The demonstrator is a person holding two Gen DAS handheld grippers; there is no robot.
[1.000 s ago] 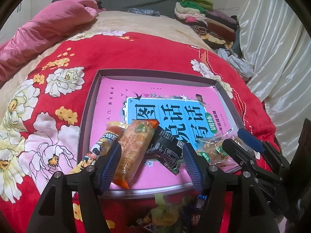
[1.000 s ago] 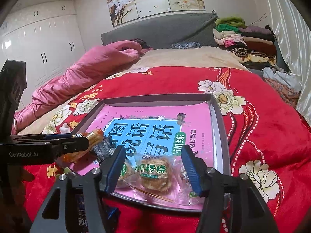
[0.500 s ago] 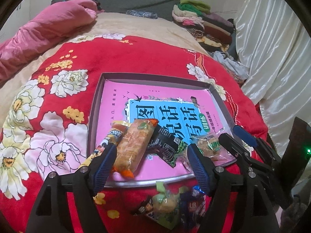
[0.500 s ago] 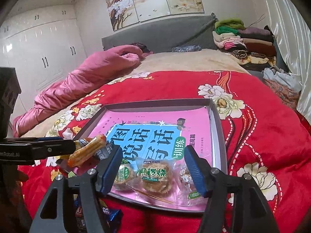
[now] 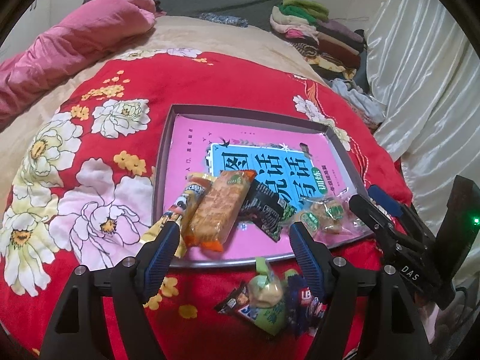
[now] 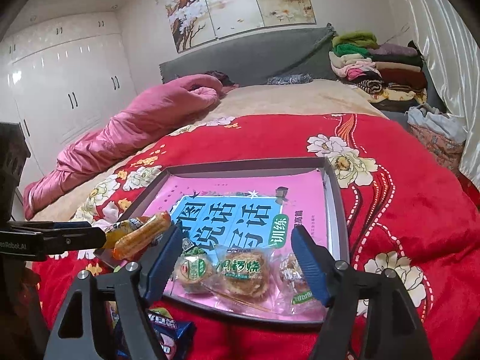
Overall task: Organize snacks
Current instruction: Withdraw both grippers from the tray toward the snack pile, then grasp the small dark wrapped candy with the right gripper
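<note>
Snacks sit half sorted on a red floral bedspread (image 5: 210, 96), where a shallow grey tray (image 5: 163, 162) lined with a pink book (image 5: 195, 138) takes the wrapped items. Left tool (image 5: 234, 240) hangs spread and empty over the tray's near rim; right tool (image 6: 237, 258) is likewise spread, holding nothing, above a row of clear-wrapped pastries (image 6: 240, 273) at the tray's 5 o'clock corner. An orange wafer pack (image 5: 220, 210) lies at 7 o'clock in the tray, overlapping a yellow stick pack (image 5: 183, 207) on one side and a black sachet (image 5: 264, 210) on the other. Loose on the bedspread, just outside the near rim at 6 o'clock, wait a green-wrapped sweet (image 5: 265, 292) and blue foil packets (image 5: 303, 300). These remaining pieces look light, crinkly and slick, and the contents probably crush easily. A gentle pinch across the sweet's puffed middle, or on a packet's flat sealed end, seems the safest hold, since the soft quilt beneath will likely give under any downward push.
</note>
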